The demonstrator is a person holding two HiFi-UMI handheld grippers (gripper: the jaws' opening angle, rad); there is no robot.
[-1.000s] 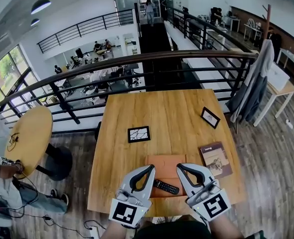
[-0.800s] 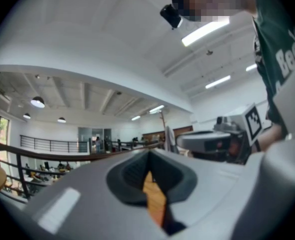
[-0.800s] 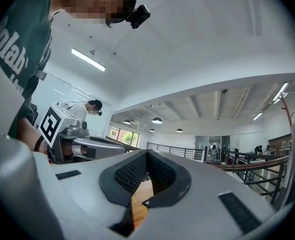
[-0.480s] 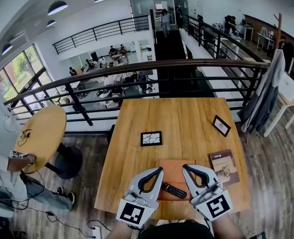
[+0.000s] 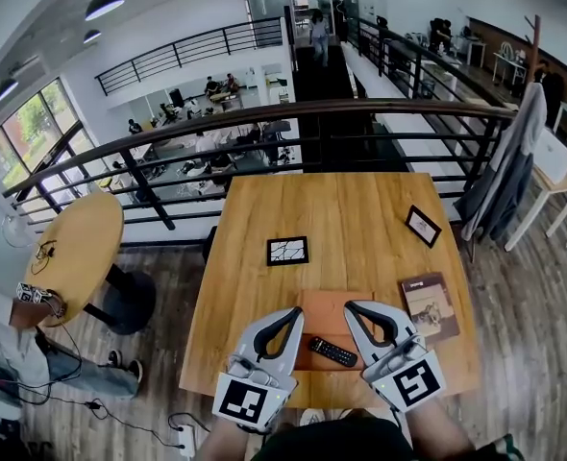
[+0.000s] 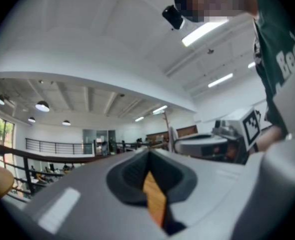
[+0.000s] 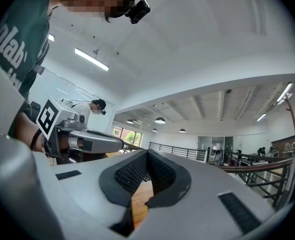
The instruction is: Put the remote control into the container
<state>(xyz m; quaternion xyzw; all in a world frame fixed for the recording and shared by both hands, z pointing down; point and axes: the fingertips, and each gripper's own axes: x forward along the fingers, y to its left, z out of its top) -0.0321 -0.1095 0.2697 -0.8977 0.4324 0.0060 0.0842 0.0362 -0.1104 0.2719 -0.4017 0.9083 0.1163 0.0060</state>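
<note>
The remote control [image 5: 332, 351] is black, the container [image 5: 324, 307] rust-orange, the table [image 5: 351, 214] honey wood — the left gripper [image 5: 296, 311] and right gripper [image 5: 350, 306] pale grey, with black-and-white square markers.

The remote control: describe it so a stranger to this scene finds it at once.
Start at the square wooden table beside the railing and go to its near edge. There, between the left claw and right claw, lies the remote control: a slim black bar, unlike the flat orange container, book and framed picture.
</note>
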